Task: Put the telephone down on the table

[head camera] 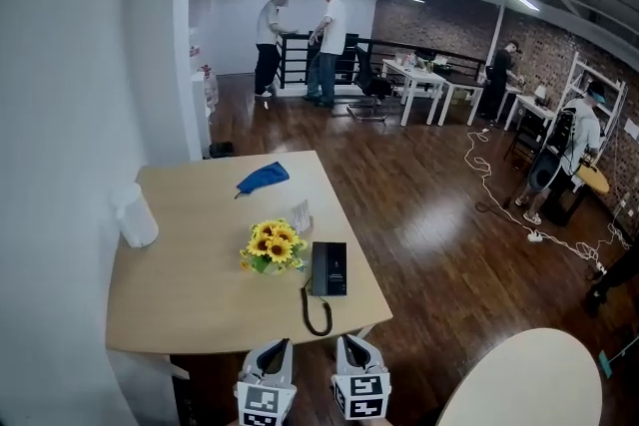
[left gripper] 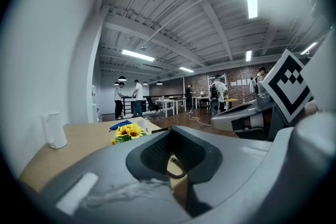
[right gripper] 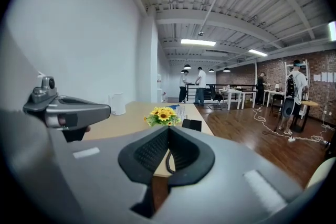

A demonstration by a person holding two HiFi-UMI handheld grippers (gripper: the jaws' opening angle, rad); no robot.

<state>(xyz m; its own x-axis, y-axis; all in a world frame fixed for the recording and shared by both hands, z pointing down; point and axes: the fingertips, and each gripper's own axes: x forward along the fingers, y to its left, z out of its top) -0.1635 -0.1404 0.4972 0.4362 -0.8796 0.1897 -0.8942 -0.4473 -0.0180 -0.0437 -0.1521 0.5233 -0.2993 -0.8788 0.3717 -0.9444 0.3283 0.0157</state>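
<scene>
The black telephone (head camera: pixel 328 268) lies flat on the wooden table (head camera: pixel 190 299) near its right front corner, with its coiled cord (head camera: pixel 318 314) looping toward the front edge. My left gripper (head camera: pixel 277 356) and right gripper (head camera: pixel 351 352) hang side by side just off that edge, both shut with nothing in them. In the right gripper view the shut jaws (right gripper: pixel 169 128) point at the telephone (right gripper: pixel 192 125) and the cord (right gripper: pixel 169 162). The left gripper view looks past that gripper's shut tips (left gripper: pixel 170 131) to the cord (left gripper: pixel 178 168).
A bunch of sunflowers (head camera: pixel 272 245) stands just left of the telephone. A blue cloth (head camera: pixel 264 178) lies at the table's far side and a white jug (head camera: pixel 135 217) by the wall. A round pale table (head camera: pixel 529 384) is at the lower right. People stand far off.
</scene>
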